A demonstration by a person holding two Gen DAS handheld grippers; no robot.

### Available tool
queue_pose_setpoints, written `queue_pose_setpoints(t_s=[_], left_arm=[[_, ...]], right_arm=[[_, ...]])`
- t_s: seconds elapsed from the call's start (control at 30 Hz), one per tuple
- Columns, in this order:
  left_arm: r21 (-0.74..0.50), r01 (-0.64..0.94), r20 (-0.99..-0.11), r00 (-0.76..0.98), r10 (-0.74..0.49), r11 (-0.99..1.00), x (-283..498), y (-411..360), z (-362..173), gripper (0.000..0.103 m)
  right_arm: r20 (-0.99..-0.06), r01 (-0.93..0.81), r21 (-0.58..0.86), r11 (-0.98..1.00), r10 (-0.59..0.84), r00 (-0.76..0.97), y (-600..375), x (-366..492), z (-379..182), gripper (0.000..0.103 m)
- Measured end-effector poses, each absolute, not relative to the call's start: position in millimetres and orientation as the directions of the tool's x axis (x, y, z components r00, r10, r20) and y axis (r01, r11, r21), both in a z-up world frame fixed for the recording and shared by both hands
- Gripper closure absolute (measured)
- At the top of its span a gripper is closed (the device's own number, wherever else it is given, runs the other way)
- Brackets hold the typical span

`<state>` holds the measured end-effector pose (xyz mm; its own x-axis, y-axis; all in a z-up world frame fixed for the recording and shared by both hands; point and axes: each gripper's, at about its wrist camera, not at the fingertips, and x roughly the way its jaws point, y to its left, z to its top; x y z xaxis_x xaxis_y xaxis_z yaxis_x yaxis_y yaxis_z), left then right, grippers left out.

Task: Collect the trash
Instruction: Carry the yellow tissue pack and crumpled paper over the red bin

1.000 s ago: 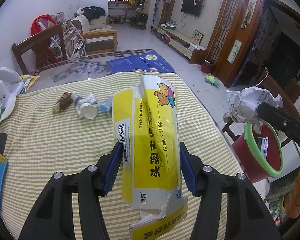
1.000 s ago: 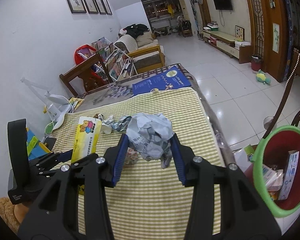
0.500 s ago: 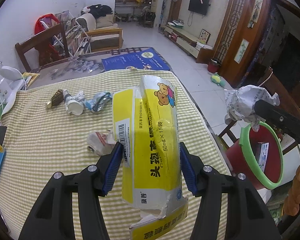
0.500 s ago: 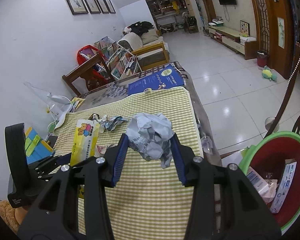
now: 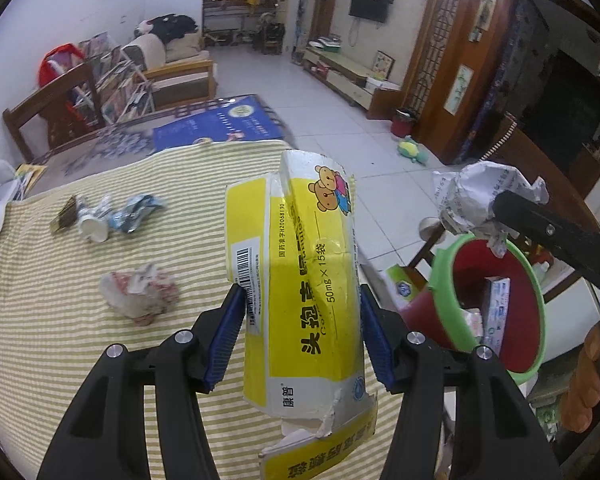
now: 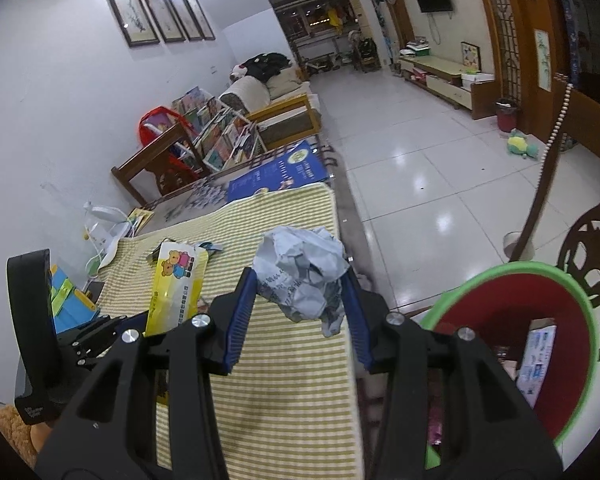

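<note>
My left gripper is shut on a torn yellow medicine box and holds it above the striped tablecloth near the table's right edge. My right gripper is shut on a crumpled paper ball, which also shows in the left wrist view, right at the rim of the red bin with a green rim. That bin stands beside the table and holds boxes and wrappers. A crumpled wrapper and a cluster of small scraps lie on the cloth.
A blue poster lies on the table's far end. A wooden chair and a bookshelf stand behind the table. A blue item sits at the table's left edge. A dark carved chair stands by the bin.
Both grippers have moved right toward the bin with their loads. The bin looks larger and nearer in both views, and the paper ball is now at its rim.
</note>
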<state>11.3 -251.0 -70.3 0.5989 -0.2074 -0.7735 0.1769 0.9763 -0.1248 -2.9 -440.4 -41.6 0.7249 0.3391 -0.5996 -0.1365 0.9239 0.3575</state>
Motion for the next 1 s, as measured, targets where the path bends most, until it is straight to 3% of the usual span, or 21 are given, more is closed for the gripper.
queue_pose_setpoints(t_s=[0.57, 1.0], left_arm=[[-0.121, 0.279, -0.784, 0.562, -0.264, 0.953, 6, -323, -68, 0.047], [-0.158, 0.468, -0.774, 0.488, -0.403, 0.870, 10, -410, -67, 0.047]], right_arm=[[-0.621, -0.011, 0.357, 0.934, 0.246, 0.745, -516, -22, -52, 0.061], [-0.678, 0.195, 0.337, 0.921, 0.093, 0.729, -593, -50, -73, 0.060]])
